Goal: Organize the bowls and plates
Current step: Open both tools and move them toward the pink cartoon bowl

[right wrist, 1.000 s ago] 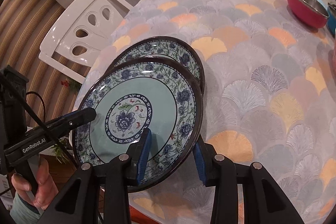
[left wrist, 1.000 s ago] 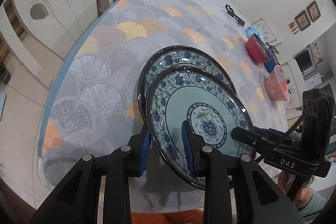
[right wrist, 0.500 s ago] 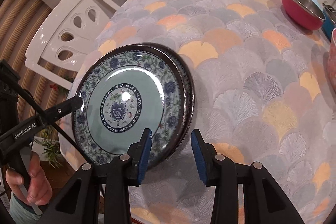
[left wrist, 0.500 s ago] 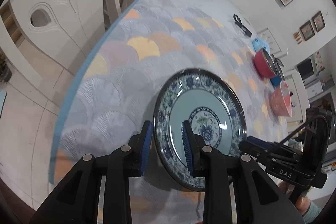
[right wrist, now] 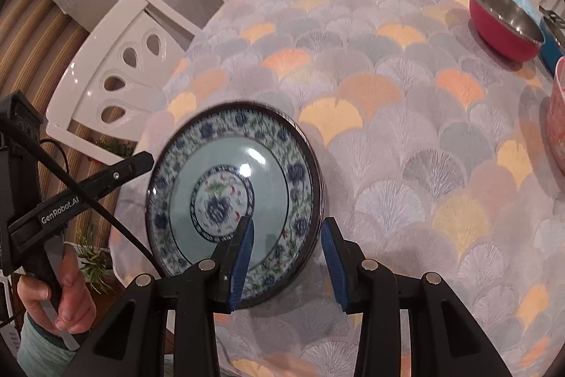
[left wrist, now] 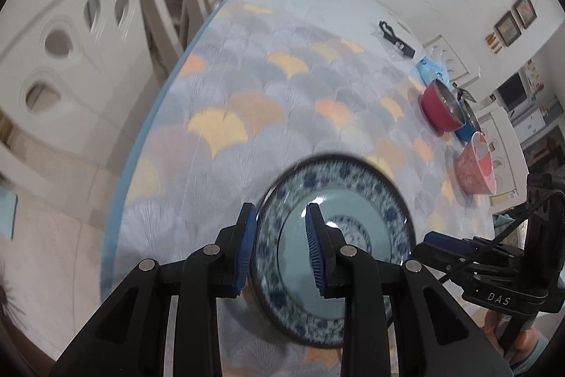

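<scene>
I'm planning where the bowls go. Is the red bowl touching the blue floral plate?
Apart. The right wrist view shows a broad stretch of patterned tablecloth between the red bowl and the blue floral plate.

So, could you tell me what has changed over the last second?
The top plate, offset toward the grippers before, has moved across and now sits squarely on the lower plate. The left gripper and right gripper have drawn back slightly, jaws no wider. The bowls and tablecloth stayed put.
</scene>
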Available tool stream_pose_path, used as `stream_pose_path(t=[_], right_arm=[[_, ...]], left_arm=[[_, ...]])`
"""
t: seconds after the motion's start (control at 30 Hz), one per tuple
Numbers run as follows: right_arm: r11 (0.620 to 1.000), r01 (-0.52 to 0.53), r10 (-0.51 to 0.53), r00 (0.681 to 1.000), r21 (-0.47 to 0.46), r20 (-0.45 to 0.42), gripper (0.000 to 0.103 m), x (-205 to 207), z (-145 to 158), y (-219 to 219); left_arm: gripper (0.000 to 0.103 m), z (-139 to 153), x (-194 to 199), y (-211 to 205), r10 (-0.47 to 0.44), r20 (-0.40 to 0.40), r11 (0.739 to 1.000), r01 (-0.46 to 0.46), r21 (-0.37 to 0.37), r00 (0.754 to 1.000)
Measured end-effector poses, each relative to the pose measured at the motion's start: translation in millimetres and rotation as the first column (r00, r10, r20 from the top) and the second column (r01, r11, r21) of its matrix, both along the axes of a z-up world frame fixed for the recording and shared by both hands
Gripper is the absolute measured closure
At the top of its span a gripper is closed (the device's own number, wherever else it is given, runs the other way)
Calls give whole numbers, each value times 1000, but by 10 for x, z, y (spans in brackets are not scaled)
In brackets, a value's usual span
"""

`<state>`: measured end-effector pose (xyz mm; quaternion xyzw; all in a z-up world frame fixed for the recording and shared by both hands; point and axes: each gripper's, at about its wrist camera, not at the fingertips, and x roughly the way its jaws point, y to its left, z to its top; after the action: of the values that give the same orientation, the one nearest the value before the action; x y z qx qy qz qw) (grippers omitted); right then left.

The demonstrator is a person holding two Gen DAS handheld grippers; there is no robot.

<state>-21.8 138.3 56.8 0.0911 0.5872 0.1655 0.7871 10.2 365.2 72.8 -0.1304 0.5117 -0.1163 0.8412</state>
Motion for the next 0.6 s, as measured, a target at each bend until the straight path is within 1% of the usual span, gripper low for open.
stream_pose_path(t=[0.13, 0.17, 0.23, 0.3, 0.37, 0.43, 0.6], right_arm=[[1000, 24, -24, 999, 4, 28, 64, 72, 164, -63], [1000, 29, -29, 999, 2, 32, 63, 93, 188, -71], [999, 50, -50, 998, -11, 46, 56, 130, 253, -117], [997, 80, -78, 995, -23, 65, 53, 161, 314, -182], [992, 113, -109, 990, -46, 86, 52, 177, 373, -267], [984, 154, -143, 983, -93, 114, 51, 163, 446, -368], [967, 225, -204, 966, -123, 159, 49, 123, 606, -631]], left_arm=[[78, 225, 133, -70, -32, 58, 999, 30, 29, 998], [77, 289, 170, -104, -44, 75, 998, 40, 42, 996], [76, 401, 234, -174, -65, 107, 997, 59, 59, 992], [76, 488, 293, -232, -87, 128, 995, 81, 56, 988], [76, 543, 332, -313, -107, 143, 994, 101, 50, 984], [76, 576, 365, -400, -127, 150, 991, 120, 51, 981], [76, 658, 377, -717, -173, 159, 985, 167, 48, 972]])
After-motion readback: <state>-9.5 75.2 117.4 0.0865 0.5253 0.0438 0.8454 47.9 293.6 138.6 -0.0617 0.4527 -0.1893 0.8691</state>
